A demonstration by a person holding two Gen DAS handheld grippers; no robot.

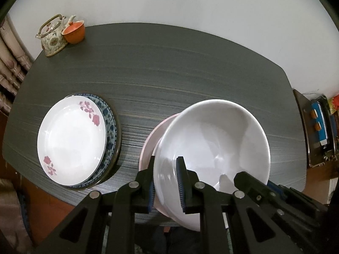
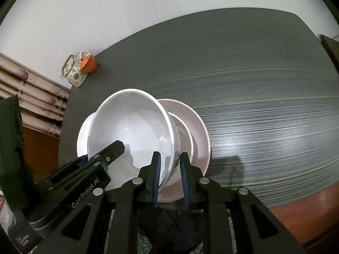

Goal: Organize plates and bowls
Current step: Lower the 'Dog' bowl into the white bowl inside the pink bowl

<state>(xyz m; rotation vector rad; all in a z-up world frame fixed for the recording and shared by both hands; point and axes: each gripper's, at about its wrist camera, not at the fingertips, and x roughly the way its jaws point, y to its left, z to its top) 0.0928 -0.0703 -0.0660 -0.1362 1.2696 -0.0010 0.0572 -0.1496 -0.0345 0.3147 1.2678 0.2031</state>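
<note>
White ceramic fills both wrist views as a large white bowl [image 1: 211, 144] hangs tilted over a pink bowl [image 2: 197, 122] on a dark wood-grain table [image 1: 169, 67]. The left gripper [image 1: 166, 182] is clamped on the bowl's near-left rim, one pad inside the wall and one outside; the right gripper [image 2: 170, 180] pinches the opposite rim the same way, jaws nearly closed on the thin edge. A smaller white bowl [image 2: 184, 131] sits nested inside the pink one, just beneath the lifted bowl. To the left, a white plate with pink flowers [image 1: 72, 141] rests on a blue-patterned plate [image 1: 109, 124]. At the table's far corner stand a floral teapot [image 1: 53, 36] and an orange cup [image 1: 74, 31], touching.
</note>
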